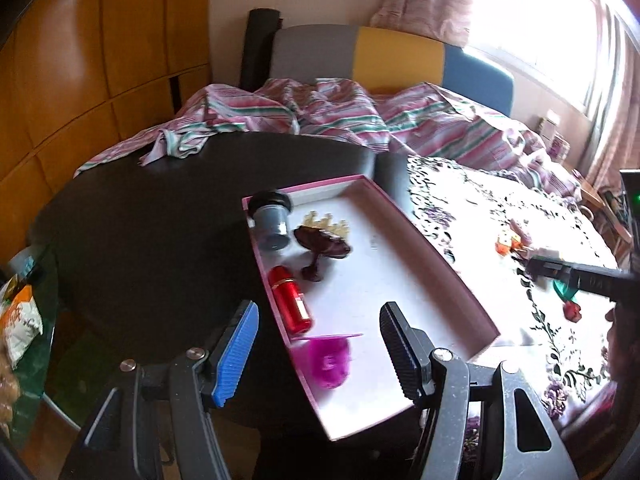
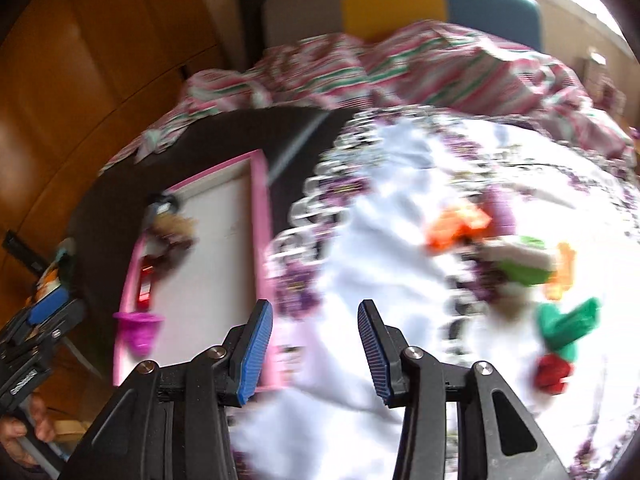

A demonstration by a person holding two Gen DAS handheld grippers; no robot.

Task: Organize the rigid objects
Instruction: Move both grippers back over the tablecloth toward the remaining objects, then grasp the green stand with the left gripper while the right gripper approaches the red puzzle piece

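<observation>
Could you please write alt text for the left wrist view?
An open, empty left gripper hovers over a pink tray on a dark table, holding a grey jar, red bottle and magenta cup.

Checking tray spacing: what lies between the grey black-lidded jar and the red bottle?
In the left wrist view, a dark brown stemmed dish lies between grey jar and red bottle.

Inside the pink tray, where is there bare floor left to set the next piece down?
The pink tray is bare along its side toward the floral cloth. The opposite wall is crowded: grey jar, dark goblet, red bottle and magenta cup line it.
</observation>
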